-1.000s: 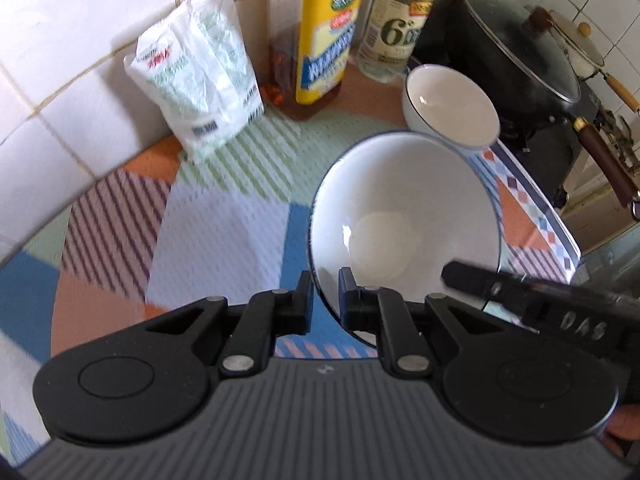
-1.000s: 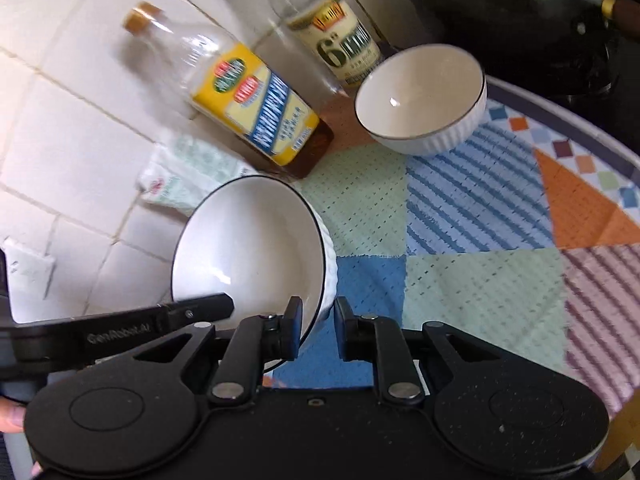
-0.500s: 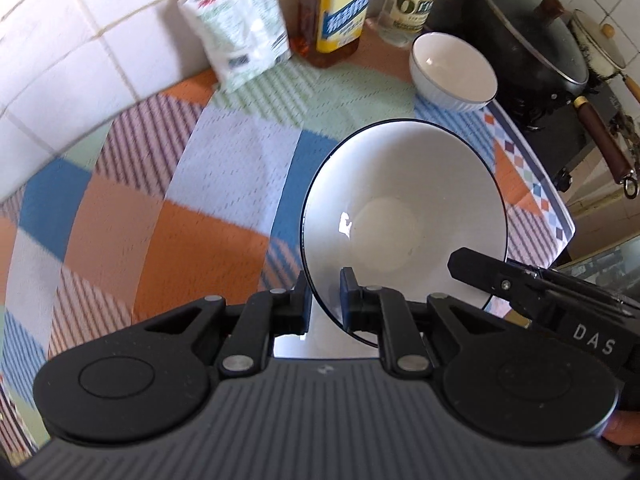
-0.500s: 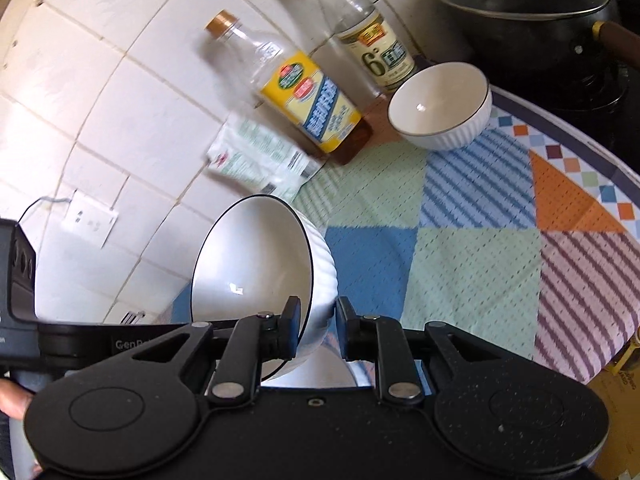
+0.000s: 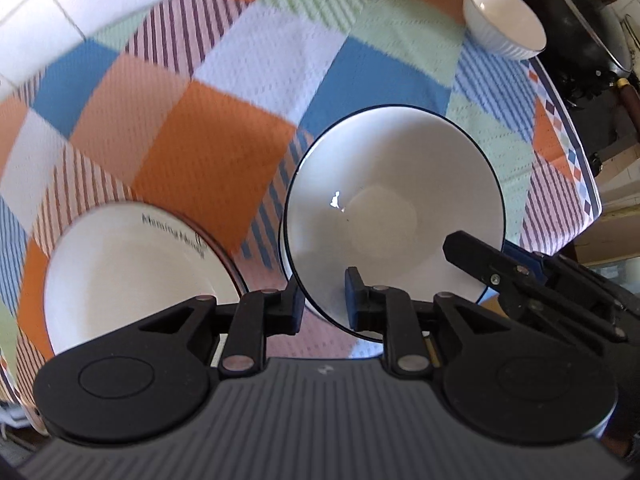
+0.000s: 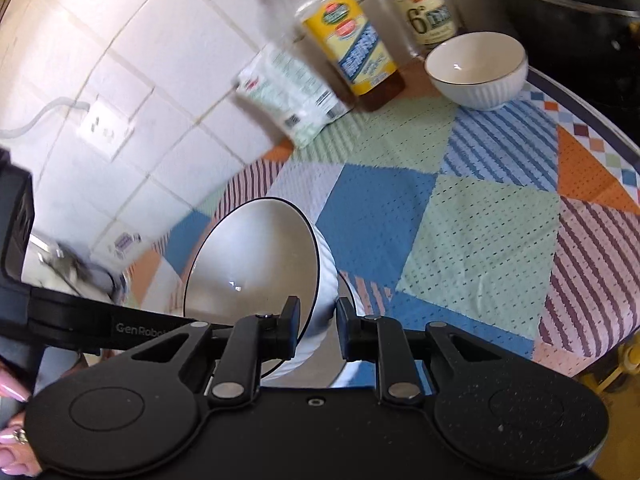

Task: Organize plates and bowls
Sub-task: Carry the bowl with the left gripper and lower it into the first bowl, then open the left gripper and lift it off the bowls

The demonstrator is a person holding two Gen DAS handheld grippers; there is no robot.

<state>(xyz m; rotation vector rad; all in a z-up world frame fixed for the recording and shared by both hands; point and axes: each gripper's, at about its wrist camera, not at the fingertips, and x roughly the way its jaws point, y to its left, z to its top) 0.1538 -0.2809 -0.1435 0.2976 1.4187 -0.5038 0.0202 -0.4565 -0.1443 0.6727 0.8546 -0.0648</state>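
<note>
Patchwork cloth [image 5: 208, 152] covers the counter. Nearest: left gripper [image 5: 322, 304], jaws opening, bowl [image 5: 392, 208] rim between them, pads seemingly off it. Right gripper [image 6: 318, 324] clamped on same bowl's wall, opposite side. Bowl tilted, over a blue-rimmed plate [image 5: 482, 294] below it; touching or not, can't tell. Lettered plate [image 5: 132, 272] just beside, to the left. Far back: 2nd bowl [image 5: 504, 28] alone nr bottles [image 6: 352, 48] & pan [image 5: 580, 28]. Progress, my guess: early-mid. 1st bowl abt placed but not fully let go; 2nd bowl not yet fetched, plates not stacked.
</note>
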